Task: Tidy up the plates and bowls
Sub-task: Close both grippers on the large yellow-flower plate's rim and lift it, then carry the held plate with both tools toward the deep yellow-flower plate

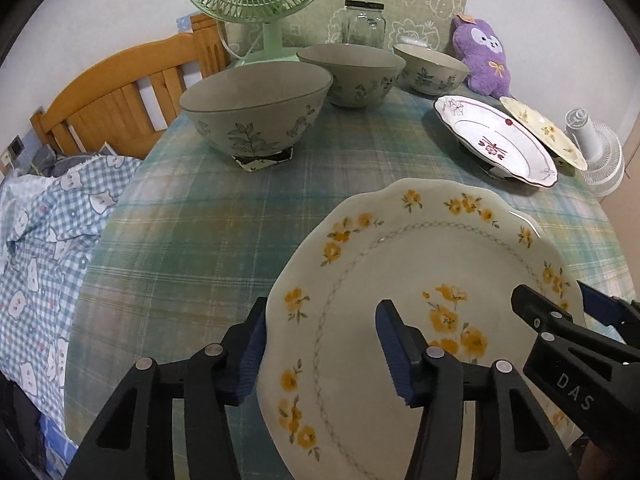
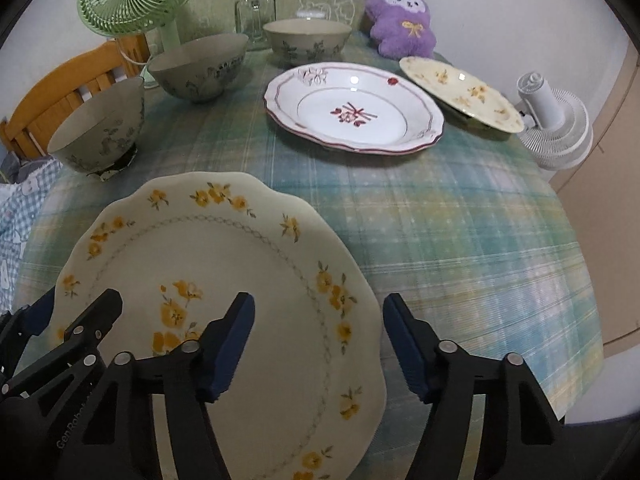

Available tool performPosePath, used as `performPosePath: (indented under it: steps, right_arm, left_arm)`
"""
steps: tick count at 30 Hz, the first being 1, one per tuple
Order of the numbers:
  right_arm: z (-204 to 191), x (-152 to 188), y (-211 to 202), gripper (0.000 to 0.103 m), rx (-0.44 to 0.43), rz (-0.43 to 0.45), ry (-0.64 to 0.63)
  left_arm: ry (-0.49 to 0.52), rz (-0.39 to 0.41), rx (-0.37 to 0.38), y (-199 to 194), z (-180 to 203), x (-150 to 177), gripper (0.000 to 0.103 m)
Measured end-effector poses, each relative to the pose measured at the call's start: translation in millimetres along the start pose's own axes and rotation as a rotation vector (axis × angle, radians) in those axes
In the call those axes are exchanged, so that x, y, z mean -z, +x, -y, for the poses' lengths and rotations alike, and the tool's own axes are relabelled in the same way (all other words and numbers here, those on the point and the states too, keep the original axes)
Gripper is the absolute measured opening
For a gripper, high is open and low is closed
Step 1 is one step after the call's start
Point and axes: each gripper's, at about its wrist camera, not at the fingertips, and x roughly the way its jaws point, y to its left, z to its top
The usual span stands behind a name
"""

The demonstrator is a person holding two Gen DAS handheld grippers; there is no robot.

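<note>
Plaid-clothed counter (image 2: 460, 216). Yellow-flowered plate (image 2: 224, 280) nearest; left gripper (image 1: 320, 344) and right gripper (image 2: 318, 344) each straddle its opposite rims, jaws part-open, not gripping.

The right gripper (image 2: 318, 344) straddles the right rim of the yellow-flowered plate (image 2: 224, 280) — pads apart, not pressing. The left gripper (image 2: 80, 306) straddles its left rim. Farther off sit a red-trimmed plate (image 2: 354, 110), another yellow plate (image 2: 460, 92) and three bowls (image 2: 200, 68).

Wooden headboard (image 1: 120, 92) beside plaid-covered table (image 1: 192, 240)
</note>
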Motion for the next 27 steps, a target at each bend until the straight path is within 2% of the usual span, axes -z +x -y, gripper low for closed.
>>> performPosePath:
  steps: [12, 15, 22, 27]
  right_arm:
    - [-2.3, -4.3, 7.5, 0.065, 0.015, -0.039, -0.002]
    - [0.6, -5.9, 7.2, 0.061, 0.018, -0.044, 0.006]
    - [20.2, -8.4, 5.1, 0.06, 0.003, -0.067, 0.037]
    - [46.7, -10.2, -3.4, 0.06, 0.021, -0.068, 0.055]
  left_arm:
    - [0.005, -0.03, -0.003, 4.0, 2.1, 0.1, 0.054]
    - [0.004, -0.037, -0.007, 3.7, 3.6, -0.1, 0.054]
    - [0.003, -0.065, -0.002, 1.5, 17.7, 1.8, 0.054]
    - [0.023, -0.066, 0.019, -3.7, 45.0, -0.6, 0.053]
